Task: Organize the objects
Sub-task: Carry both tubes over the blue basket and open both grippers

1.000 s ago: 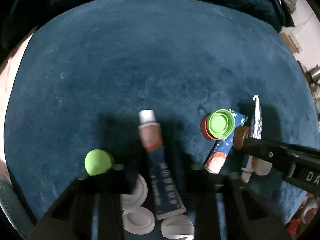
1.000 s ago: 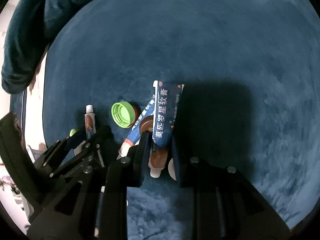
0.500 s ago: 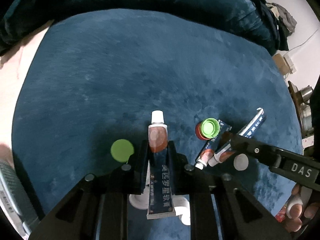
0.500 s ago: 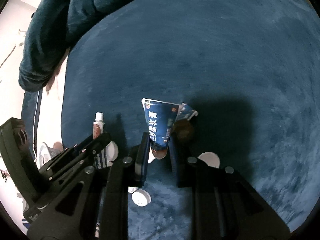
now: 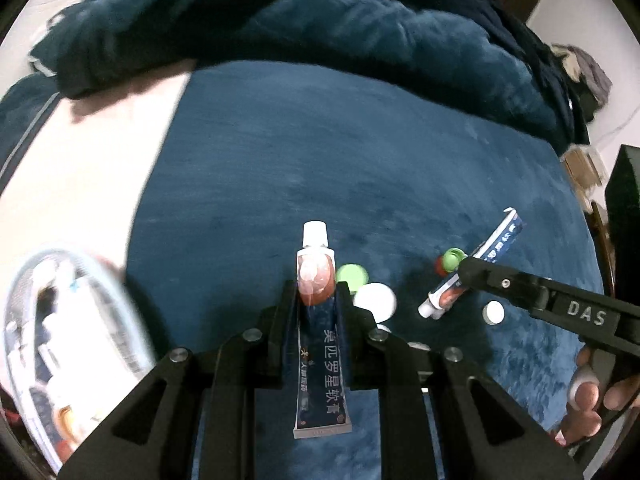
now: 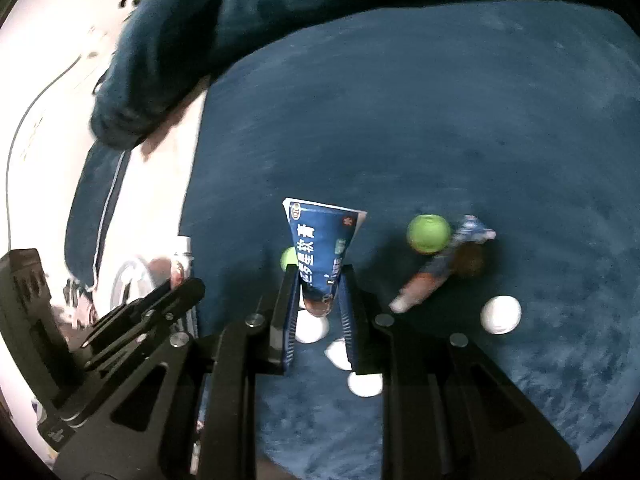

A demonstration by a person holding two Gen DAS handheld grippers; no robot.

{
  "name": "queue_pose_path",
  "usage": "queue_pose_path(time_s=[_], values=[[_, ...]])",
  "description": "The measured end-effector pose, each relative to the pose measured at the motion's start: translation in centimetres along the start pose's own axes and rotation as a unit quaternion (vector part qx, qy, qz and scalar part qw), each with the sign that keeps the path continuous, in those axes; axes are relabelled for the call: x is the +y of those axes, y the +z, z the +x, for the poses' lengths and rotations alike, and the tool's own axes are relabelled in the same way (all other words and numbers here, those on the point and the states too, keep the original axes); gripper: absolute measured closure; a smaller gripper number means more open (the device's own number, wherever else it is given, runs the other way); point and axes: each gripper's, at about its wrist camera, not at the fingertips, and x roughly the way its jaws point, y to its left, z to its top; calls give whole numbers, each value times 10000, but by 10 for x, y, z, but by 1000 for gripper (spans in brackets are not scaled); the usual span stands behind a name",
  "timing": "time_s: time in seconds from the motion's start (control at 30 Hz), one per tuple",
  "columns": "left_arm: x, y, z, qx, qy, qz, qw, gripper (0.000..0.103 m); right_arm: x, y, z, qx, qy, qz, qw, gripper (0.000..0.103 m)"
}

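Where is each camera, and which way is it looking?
Left wrist: rides the left gripper, looks ahead over the blue blanket; its fingers clamp a tube; right gripper shows too.
Right wrist: rides that right gripper, looks ahead; its fingers clamp another tube.
Shared: blanket, white caps, both tubes.

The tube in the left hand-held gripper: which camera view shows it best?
The left wrist view. There the tube runs lengthwise between the fingers of the left hand-held gripper, showing the white cap, the printed face and the crimped end. The right wrist view shows only its cap end above that gripper, small and blurred.
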Motion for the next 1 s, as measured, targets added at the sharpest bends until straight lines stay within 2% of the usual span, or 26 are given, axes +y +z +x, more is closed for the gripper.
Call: queue_pose_path(time_s=[0.27,0.43,0.57,0.77,1.0], values=[[79,-31,-62,-352,414,-702,9961,86,84,-23,18,304,443,-753,9957,83],[137,-66,-93,-462,668,-1310,9880,86,147,-46,27,480,760,-1261,9879,83],[171,-90,-105,-458,788,-1702,9812,86,179,-66,36,653,936,-1539,9815,83],[196,-109,-104,-353,877,-1900,9772,86,205,-95,56,855,807,-1961,9735,83],[209,-109,-99,-349,882,-1964,9759,86,226,-105,69,989,719,-2244,9668,83]])
